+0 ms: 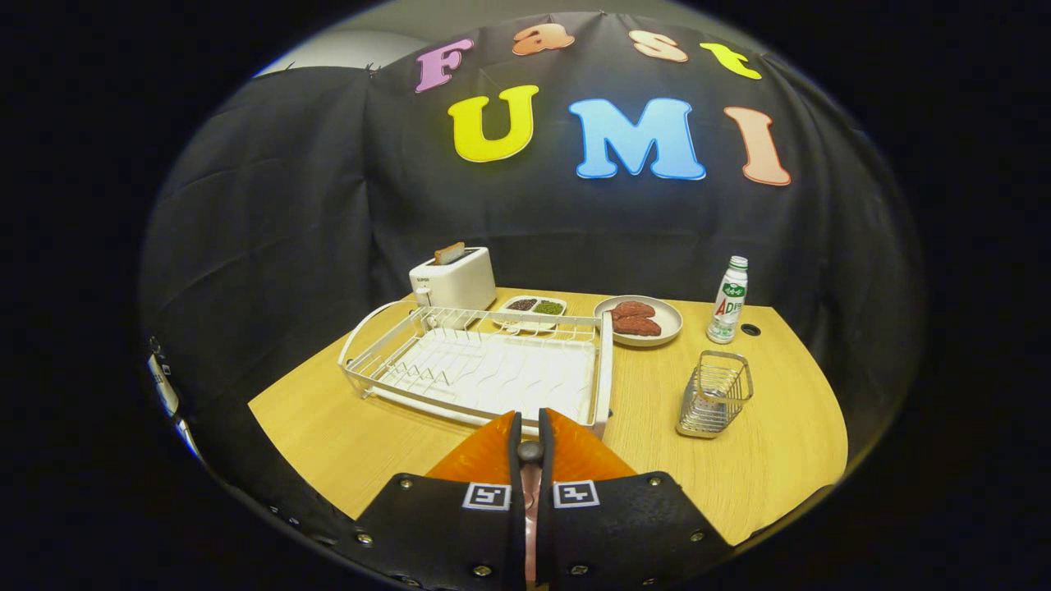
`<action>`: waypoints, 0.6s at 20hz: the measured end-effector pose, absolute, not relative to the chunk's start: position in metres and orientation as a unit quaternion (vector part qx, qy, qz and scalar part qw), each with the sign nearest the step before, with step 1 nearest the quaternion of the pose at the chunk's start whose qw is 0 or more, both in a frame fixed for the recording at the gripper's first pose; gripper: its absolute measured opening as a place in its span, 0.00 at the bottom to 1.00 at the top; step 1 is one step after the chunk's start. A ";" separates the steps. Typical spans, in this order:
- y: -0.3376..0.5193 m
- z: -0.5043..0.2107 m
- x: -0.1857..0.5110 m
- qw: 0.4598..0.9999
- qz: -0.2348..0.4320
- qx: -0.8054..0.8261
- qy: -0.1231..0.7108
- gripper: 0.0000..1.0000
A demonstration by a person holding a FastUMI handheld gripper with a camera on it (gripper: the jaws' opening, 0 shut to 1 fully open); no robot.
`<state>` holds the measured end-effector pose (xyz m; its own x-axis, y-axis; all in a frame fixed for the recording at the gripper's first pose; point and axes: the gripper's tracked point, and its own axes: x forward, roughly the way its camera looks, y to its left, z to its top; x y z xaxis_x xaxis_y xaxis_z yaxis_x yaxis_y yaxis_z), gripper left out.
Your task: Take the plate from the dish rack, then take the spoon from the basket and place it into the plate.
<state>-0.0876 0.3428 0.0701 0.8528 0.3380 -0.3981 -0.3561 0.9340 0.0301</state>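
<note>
The tool [530, 443] was clenched on a slim handle, the spoon [531, 484] by my guess, right over the orange plate [575, 455], which lay on the worktop [345, 435] before the dish rack [484, 373]. The spoon looked light, smooth and apt to pivot (best held mid-handle).

The tongs [530, 447], closed on a spoon [530, 486] above the plate [480, 461], face the dish rack [484, 371] just ahead. To the right is bare table [640, 435] up to the basket [714, 396].
</note>
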 end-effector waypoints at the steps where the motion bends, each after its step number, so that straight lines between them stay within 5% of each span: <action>1: 0.346 0.070 -0.088 0.961 0.185 -0.023 0.205 0.05; 12: 0.342 0.099 -0.080 0.964 0.193 -0.022 0.181 0.14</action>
